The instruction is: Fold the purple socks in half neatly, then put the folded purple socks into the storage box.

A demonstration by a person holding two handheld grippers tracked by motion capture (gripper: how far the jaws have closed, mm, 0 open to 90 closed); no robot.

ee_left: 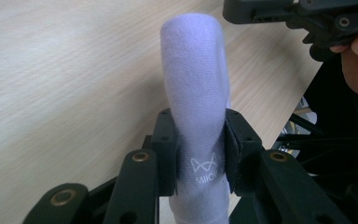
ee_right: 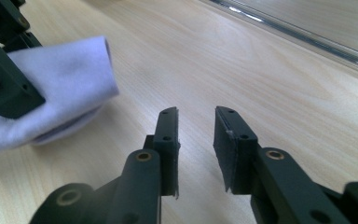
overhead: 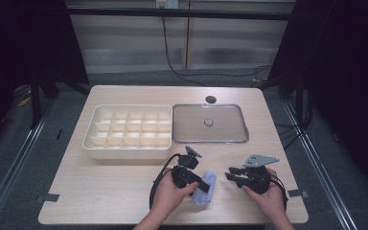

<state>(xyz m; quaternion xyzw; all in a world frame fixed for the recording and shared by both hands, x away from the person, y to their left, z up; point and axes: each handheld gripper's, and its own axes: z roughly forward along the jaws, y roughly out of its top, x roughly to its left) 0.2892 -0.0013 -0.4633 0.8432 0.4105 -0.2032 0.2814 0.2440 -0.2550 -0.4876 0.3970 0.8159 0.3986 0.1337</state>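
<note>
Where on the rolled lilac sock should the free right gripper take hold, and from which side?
At the sock's free rounded end, probably coming from the right gripper's own side: the left gripper already clamps the end with the logo, and this end juts out unobstructed above the table.

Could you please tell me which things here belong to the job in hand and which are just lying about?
In the job: lilac sock; left hand-held gripper, clamped on it; right hand-held gripper, open nearby.

Lying about: divided organiser box; clear lid; table.

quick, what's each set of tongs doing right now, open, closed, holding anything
Left tongs: closed on the rolled lilac sock.
Right tongs: open, nothing between the pads, just off the sock's end.
</note>
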